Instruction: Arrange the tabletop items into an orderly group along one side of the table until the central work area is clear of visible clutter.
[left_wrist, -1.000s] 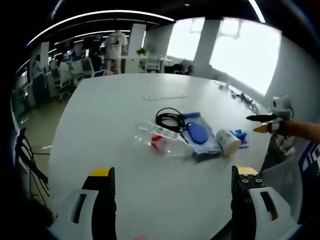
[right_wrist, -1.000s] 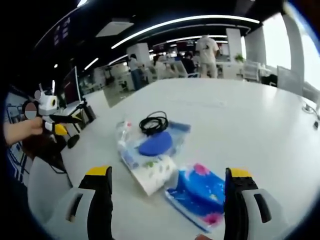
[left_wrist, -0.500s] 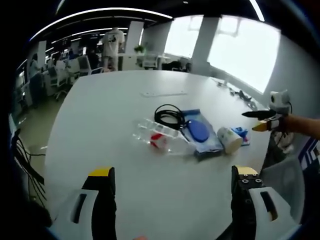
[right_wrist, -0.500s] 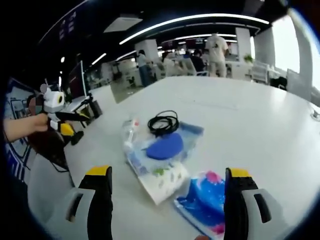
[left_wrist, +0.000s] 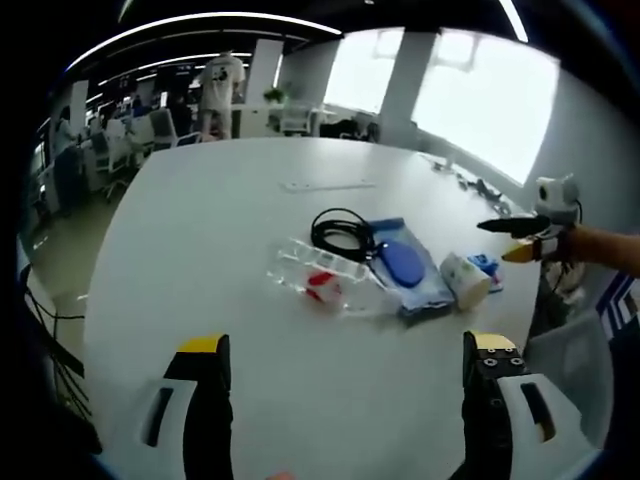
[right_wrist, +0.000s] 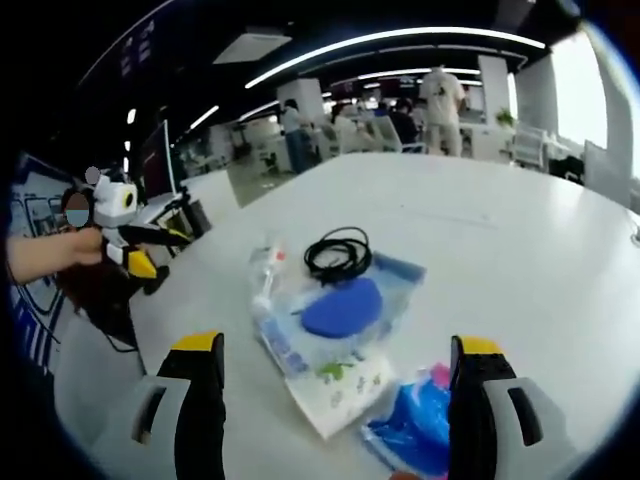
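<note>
In the right gripper view the right gripper (right_wrist: 335, 400) is held with jaws wide apart, nothing gripped. Just past them, at bottom centre, a tissue pack (right_wrist: 340, 390) and a blue packet (right_wrist: 415, 430) are seen, the packet cut off by the frame. Further up are a blue disc (right_wrist: 342, 306), a clear bottle (right_wrist: 264, 275) and a coiled black cable (right_wrist: 338, 255). The left gripper (left_wrist: 345, 400) is spread open too, well short of the pile on the white table (left_wrist: 220, 230); the labels can't be made out.

Far ahead of the open tongs, beyond the far edge of the white table (left_wrist: 200, 220), a person in a white shirt (left_wrist: 218, 82) stood with back turned among office chairs (left_wrist: 120, 150) and desks. Bright windows (left_wrist: 480, 100) lay ahead and to the right, and long ceiling light strips (right_wrist: 390, 38) curved overhead.
</note>
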